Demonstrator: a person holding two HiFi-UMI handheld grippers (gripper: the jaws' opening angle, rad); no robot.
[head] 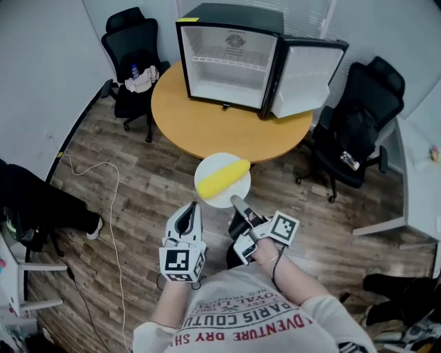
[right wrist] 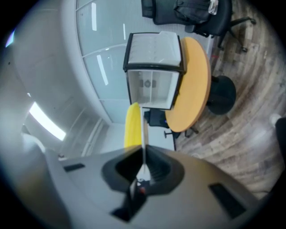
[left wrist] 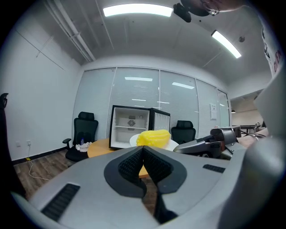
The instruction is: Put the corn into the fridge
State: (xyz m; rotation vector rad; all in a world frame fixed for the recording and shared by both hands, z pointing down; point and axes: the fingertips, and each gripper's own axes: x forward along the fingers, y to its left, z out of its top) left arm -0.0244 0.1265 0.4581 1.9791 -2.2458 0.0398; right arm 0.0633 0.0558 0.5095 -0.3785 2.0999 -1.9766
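Lying on a white plate (head: 215,199), the corn (head: 223,178) sits just beyond the right gripper (head: 236,202), whose jaws pinch the plate's near rim. Its long axis runs near-left to far-right. The left gripper (head: 189,211), jaws pressed together and empty, hangs beside. The open fridge (head: 231,58) stands far ahead on the round table (head: 207,124), door (head: 306,76) swung right.

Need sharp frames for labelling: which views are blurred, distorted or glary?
Head view: evenly lit and sharp, corn and fridge crisp. Left gripper view: fisheye bends straight lines, ceiling light blows out white. Right gripper view: rolled sideways, dark corners, soft around the plate edge near the camera.
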